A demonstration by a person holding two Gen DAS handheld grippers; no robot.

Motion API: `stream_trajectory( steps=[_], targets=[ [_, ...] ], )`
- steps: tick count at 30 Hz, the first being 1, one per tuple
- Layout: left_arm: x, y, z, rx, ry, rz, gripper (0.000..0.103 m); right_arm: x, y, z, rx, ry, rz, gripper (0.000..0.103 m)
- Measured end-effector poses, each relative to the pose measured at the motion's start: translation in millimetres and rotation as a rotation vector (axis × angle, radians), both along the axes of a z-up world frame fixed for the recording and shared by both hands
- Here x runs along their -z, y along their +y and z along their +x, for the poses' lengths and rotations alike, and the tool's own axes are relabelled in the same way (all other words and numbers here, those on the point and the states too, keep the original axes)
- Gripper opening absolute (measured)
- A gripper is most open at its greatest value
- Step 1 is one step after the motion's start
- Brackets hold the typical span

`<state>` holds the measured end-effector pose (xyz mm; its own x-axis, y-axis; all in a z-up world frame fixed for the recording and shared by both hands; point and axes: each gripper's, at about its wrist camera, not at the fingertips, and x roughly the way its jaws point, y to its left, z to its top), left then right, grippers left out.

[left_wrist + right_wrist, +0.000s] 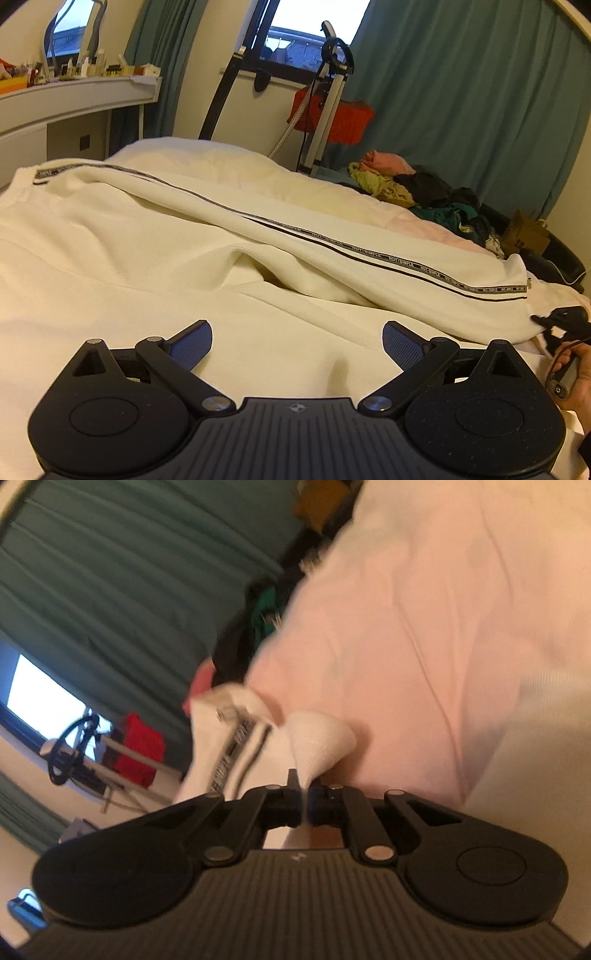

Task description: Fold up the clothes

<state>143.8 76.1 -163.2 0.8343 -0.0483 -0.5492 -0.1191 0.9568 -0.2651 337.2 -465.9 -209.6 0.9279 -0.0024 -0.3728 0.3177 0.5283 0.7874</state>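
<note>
Left claw (297,341): we hold it spread wide, blue pads (192,345) apart, gripping nothing, low over the cream cloth.
Right claw (303,797): we have it pinched tight on a bunched corner of the white garment (317,738).
White garment (221,236): it lies lengthwise across the bed (436,229), its lettered dark stripe (369,254) running diagonally toward our right claw.
Clothes pile (424,192): heaped at the bed's far side, near the green curtain (461,92).
</note>
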Motion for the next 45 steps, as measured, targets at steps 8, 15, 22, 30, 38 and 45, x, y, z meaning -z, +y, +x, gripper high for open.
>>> stream_trajectory(
  steps=[8, 15, 22, 30, 38, 45],
  targets=[
    [-2.3, -3.0, 3.6, 0.025, -0.002, 0.019, 0.100, -29.1, -11.4, -39.3, 0.096, 0.036, -0.164, 0.005],
    [-19.2, -6.2, -20.4, 0.037, -0.067, 0.081, 0.100, -21.1, -4.7, -46.1, 0.061, 0.196, -0.285, 0.012],
    [-38.6, -18.5, -38.5, 0.060, -0.138, 0.135, 0.100, -99.1, 62.8, -105.7, -0.050, 0.149, -0.513, 0.076],
    [-58.1, -12.3, -72.0, 0.089, -0.164, 0.083, 0.100, -150.1, 154.0, -211.0, -0.312, -0.042, -0.660, 0.083],
    [-58.2, -1.5, -104.9, 0.061, -0.109, 0.079, 0.100, -146.1, 186.9, -254.0, -0.388, -0.061, -0.723, 0.083],
    [-47.7, 36.2, -111.7, -0.076, 0.045, 0.066, 0.100, -146.1, 193.1, -256.4, -0.392, -0.058, -0.710, 0.083]
  ],
)
